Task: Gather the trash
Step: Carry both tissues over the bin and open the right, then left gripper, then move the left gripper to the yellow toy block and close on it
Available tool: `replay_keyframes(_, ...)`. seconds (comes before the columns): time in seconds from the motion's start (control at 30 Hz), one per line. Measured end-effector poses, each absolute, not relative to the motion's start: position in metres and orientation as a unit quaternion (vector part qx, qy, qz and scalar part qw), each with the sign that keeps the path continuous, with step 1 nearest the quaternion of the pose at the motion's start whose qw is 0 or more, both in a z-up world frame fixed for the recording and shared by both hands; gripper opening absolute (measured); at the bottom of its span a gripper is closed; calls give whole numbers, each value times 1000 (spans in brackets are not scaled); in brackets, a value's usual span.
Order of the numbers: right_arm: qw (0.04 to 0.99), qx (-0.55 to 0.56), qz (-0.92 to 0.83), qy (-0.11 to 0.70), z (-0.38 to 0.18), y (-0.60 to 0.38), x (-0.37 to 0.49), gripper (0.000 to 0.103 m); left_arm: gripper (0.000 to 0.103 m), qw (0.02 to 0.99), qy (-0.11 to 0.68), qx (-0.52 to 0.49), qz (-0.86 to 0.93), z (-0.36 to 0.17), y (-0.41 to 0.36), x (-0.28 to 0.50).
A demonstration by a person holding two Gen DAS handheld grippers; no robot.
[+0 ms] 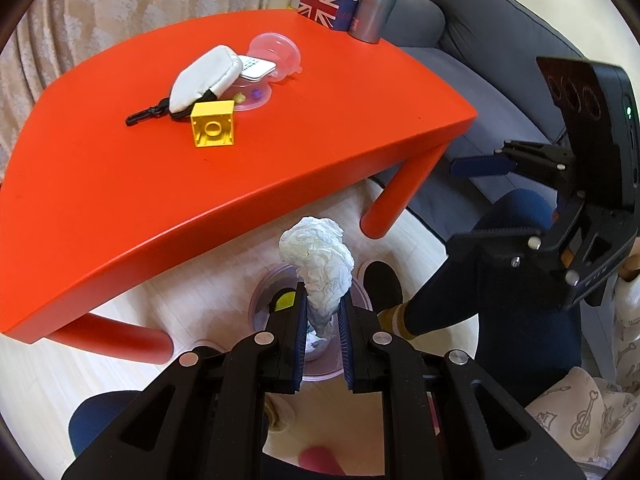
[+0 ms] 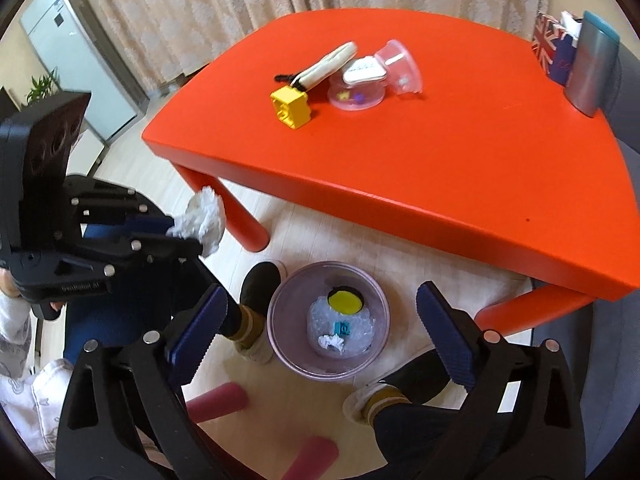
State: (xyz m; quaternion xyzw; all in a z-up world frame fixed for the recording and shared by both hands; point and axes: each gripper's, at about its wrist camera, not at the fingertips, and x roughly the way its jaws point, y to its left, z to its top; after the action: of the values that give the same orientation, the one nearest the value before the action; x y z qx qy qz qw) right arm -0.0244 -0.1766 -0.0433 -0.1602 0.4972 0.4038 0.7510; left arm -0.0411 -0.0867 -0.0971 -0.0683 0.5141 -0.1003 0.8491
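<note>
Glossy red low table (image 2: 420, 152) above pale wood floor. Below its edge, round translucent plastic bin (image 2: 280, 300) on the floor, holding scraps. Right gripper (image 2: 320, 316) spread wide and empty above that bin. Left gripper (image 1: 323, 312) clamped on crumpled white paper wad (image 1: 320, 260), held over the bin. Yellow toy brick (image 1: 213, 128) on the tabletop.

A home living room: grey sofa (image 1: 492, 52), curtains (image 2: 224, 12), red table (image 2: 440, 152).
</note>
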Motion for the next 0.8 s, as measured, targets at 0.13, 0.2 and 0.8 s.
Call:
replay_keyframes(0.13,759,-150,395,495,-38,-181,-20,95,14,846,518,-65,-109,-98,-89,-38)
replay_keyframes(0.2,763,-149,392,492,-35,-183,-19,95,15,845,519,-65,-113,-99,-91,-38)
replay_keyframes(0.8,784,-134,372,478,-27,-197,-13,96,95,861,495,-74,-89,-93,-89,-39)
